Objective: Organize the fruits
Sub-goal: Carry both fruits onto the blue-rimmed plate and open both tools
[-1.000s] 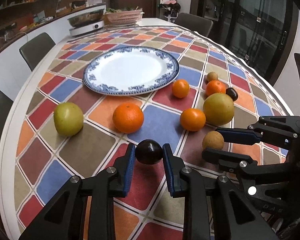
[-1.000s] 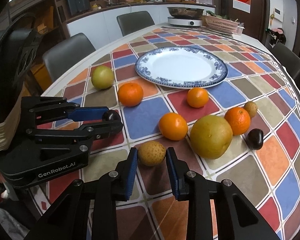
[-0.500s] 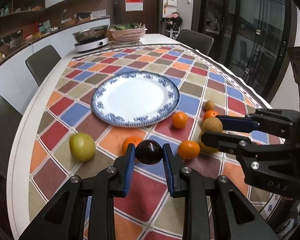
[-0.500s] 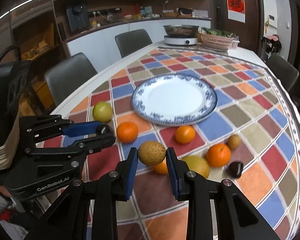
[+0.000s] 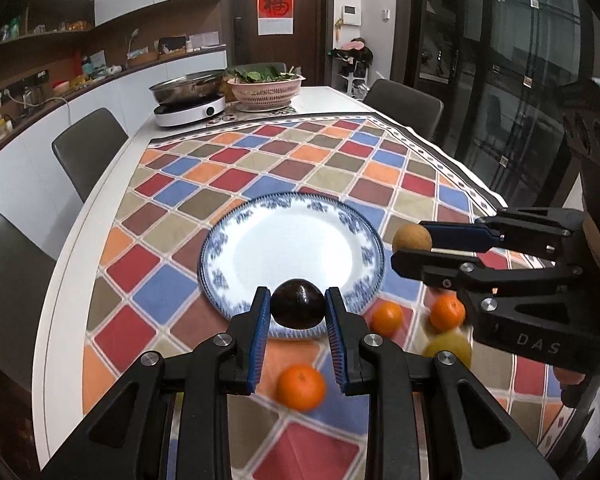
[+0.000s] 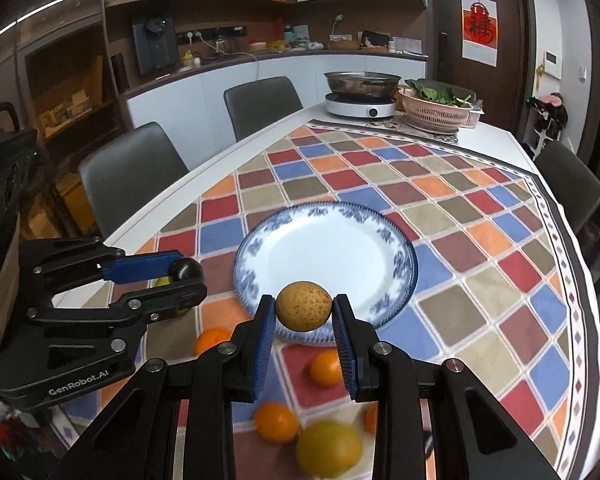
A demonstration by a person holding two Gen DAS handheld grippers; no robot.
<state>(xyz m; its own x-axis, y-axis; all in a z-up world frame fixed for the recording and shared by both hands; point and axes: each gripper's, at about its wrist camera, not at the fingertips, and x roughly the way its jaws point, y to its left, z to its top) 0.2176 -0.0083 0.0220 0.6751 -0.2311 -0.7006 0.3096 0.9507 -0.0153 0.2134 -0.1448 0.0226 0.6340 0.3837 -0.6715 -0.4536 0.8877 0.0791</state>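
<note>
we hold a dark fruit (image 5: 298,303) in the left gripper (image 5: 298,312) and a speckled brown fruit (image 6: 304,306) in the right gripper (image 6: 304,316), fingers clamped; the plate (image 5: 220,248) ahead is bare (oranges (image 5: 301,386) wait below).

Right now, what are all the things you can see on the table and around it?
plate: one, white with blue rim, middle of the checked tablecloth, nothing on it.
dark fruit: one, nearly black, held in the air.
tan fruit: one, speckled brown, held in the air.
oranges: at least three, on the cloth near the plate.
yellow-green fruit: one large, near edge, blurred.
pan on cooker: one, silver on white, far end.
pink basket: one, with greens, far end.
chairs: several, dark grey, around the table.
left gripper: black, blue pads, shut on the dark fruit.
right gripper: same, shut on the tan fruit.
</note>
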